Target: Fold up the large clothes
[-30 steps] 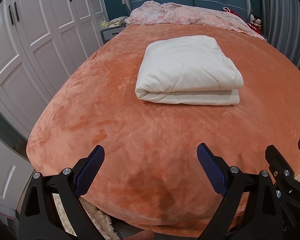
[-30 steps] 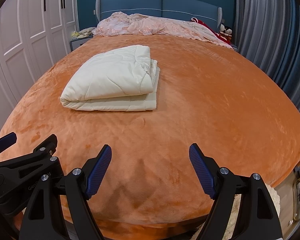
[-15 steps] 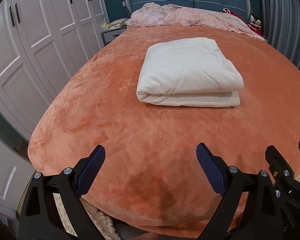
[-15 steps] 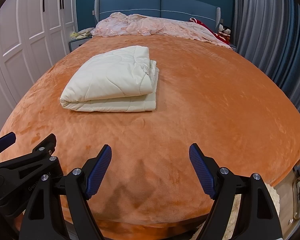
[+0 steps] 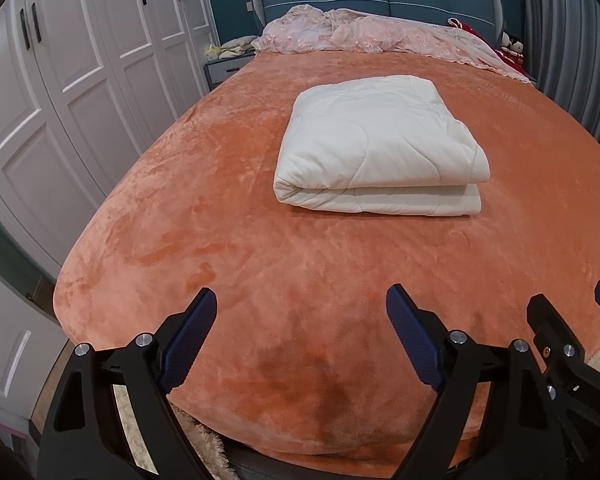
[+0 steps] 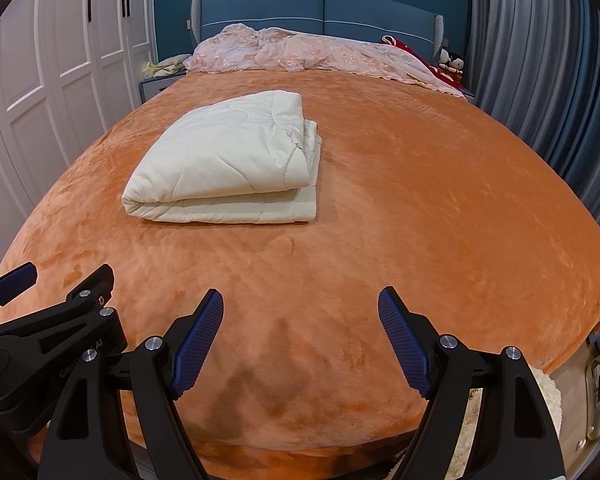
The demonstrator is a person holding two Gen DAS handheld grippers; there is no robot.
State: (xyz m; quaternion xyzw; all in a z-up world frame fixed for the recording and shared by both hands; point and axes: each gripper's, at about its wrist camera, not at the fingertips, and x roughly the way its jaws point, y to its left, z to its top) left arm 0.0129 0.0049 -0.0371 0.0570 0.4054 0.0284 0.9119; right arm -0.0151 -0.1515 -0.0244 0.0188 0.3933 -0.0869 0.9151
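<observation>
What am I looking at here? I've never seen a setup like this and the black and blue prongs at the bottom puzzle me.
Those prongs are hand-held grippers, one in each of a person's hands, each carrying a wide-angle camera looking along its fingers. One picture is from the left gripper, whose jaws are closing with nothing between them; the other from the right gripper, open and empty. Both hover over the foot of a bed with an orange blanket. A folded white quilt lies on it, untouched, and pink bedding is bunched by the headboard.
</observation>
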